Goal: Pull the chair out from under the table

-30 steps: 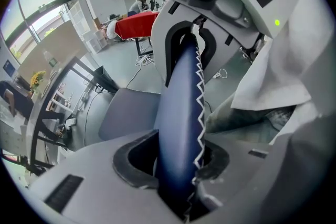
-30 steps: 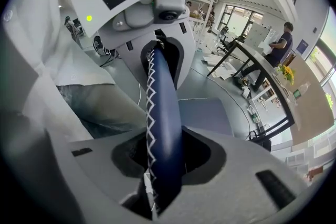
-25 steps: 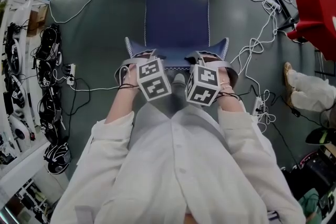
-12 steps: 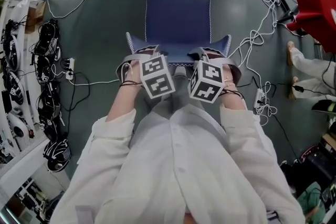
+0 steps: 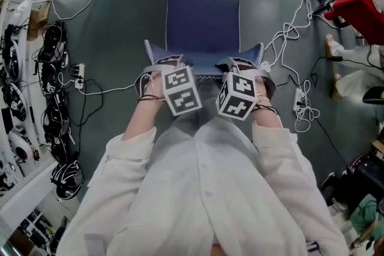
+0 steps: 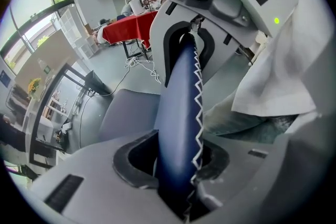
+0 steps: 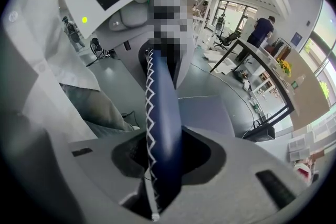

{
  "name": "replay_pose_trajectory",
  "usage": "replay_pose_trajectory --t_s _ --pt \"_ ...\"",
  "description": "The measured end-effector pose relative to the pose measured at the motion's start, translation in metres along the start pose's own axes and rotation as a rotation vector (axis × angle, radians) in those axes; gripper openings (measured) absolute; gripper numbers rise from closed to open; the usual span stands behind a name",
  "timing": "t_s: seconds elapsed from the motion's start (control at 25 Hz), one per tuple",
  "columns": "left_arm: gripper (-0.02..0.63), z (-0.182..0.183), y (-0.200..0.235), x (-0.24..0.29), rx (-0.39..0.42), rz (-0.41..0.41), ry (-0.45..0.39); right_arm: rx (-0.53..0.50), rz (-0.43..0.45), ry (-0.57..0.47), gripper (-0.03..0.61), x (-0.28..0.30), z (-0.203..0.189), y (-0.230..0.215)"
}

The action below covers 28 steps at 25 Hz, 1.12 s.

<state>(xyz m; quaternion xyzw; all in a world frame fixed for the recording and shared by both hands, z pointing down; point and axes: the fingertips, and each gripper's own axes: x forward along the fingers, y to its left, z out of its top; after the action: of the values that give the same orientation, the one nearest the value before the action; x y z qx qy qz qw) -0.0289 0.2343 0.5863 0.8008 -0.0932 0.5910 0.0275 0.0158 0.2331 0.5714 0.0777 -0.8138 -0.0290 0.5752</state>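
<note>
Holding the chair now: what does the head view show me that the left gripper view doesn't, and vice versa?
Head view only: the whole seat, with cables on the floor beside it. Left gripper view only: the left hand-held gripper with its jaws clamped on the backrest along its zigzag-stitched edge, seen close. Both: the blue backrest and the right hand-held gripper, gripping it too.

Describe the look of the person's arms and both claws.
Both the left claw and right claw are light grey moulded bodies with dark pads, each topped by a white cube bearing black square markers. Thin black cords cross the wrists. The person wears a white buttoned shirt with long loose sleeves.
</note>
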Motion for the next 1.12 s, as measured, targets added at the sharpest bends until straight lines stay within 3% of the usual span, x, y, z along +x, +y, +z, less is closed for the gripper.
replay_pose_trajectory --t_s 0.52,1.12 --pt "0.137 -0.014 -0.087 -0.013 0.049 -0.034 0.001 0.051 0.005 0.010 0.115 -0.016 -0.002 0.090" --pt "0.141 -0.007 -0.109 -0.012 0.036 -0.064 0.008 0.041 0.049 -0.026 0.117 -0.022 -0.012 0.107"
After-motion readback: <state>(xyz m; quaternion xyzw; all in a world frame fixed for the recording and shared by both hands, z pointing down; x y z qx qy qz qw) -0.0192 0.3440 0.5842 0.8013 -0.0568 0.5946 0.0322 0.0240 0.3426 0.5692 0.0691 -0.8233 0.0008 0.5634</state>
